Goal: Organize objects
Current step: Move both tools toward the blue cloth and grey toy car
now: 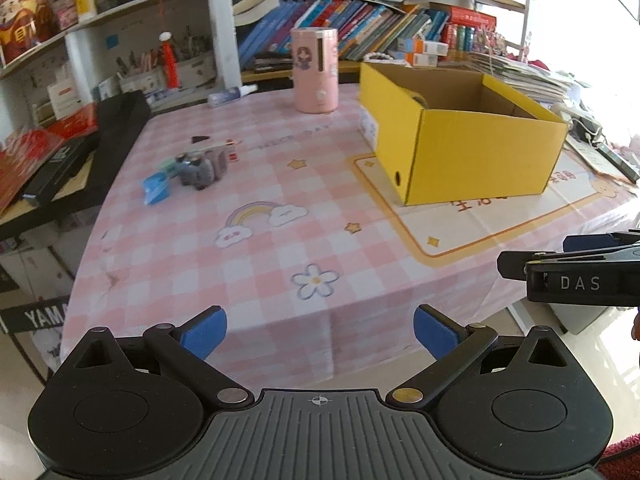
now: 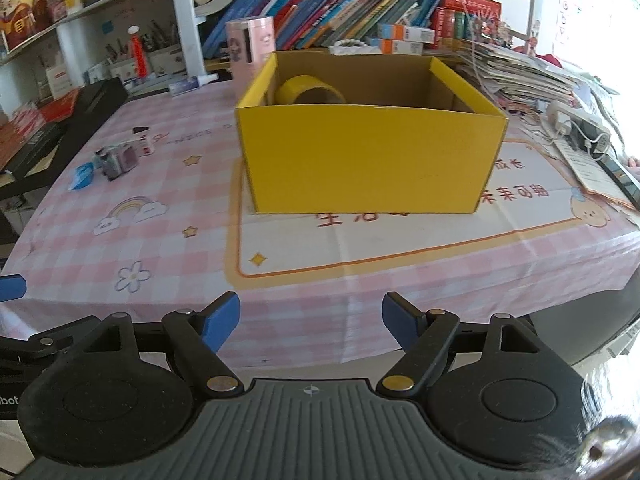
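An open yellow cardboard box (image 2: 372, 160) (image 1: 476, 148) stands on the pink checked tablecloth (image 1: 248, 264), with a roll of yellow tape (image 2: 310, 90) inside at its far left. Left of the box lies a small cluster of objects (image 1: 198, 166) (image 2: 116, 160): dark little bottles, a blue packet (image 1: 155, 188) and a small pink item. My left gripper (image 1: 320, 332) hangs open and empty in front of the table's near edge. My right gripper (image 2: 312, 320) is likewise open and empty, facing the box. Its side shows at the right of the left wrist view.
A pink cylindrical container (image 1: 315, 70) stands at the back of the table. Shelves of books (image 1: 360, 24) rise behind it. A black case (image 1: 100, 152) lies at the left, and stacked papers (image 2: 532, 76) and a power strip (image 2: 576, 124) at the right.
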A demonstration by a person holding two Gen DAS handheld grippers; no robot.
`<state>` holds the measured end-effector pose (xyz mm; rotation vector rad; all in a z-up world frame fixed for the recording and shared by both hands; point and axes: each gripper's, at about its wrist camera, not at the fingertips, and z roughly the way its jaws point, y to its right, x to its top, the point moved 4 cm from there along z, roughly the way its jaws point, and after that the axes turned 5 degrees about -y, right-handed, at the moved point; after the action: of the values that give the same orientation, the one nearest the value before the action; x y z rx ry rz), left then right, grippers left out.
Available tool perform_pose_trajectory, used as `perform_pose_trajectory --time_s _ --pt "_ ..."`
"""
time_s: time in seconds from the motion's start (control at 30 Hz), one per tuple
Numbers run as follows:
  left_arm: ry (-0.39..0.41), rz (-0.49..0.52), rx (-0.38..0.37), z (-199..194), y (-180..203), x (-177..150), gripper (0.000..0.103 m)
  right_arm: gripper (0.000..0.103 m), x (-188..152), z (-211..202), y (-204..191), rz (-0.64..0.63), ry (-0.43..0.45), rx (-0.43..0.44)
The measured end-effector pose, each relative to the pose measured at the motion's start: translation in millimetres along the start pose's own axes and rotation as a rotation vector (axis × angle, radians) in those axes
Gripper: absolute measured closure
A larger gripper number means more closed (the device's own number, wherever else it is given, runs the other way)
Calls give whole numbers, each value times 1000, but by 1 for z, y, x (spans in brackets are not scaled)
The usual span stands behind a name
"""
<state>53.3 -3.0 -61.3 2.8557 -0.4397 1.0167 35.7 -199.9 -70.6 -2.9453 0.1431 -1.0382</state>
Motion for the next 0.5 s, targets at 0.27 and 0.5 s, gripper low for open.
perform_pose_trajectory --time_s 0.27,0.5 --pt "10 -37 28 -10 -24 -10 2 25 -3 0 -30 -49 2 37" --pt "26 -73 56 -17 -45 -14 2 25 1 0 -54 -90 12 64"
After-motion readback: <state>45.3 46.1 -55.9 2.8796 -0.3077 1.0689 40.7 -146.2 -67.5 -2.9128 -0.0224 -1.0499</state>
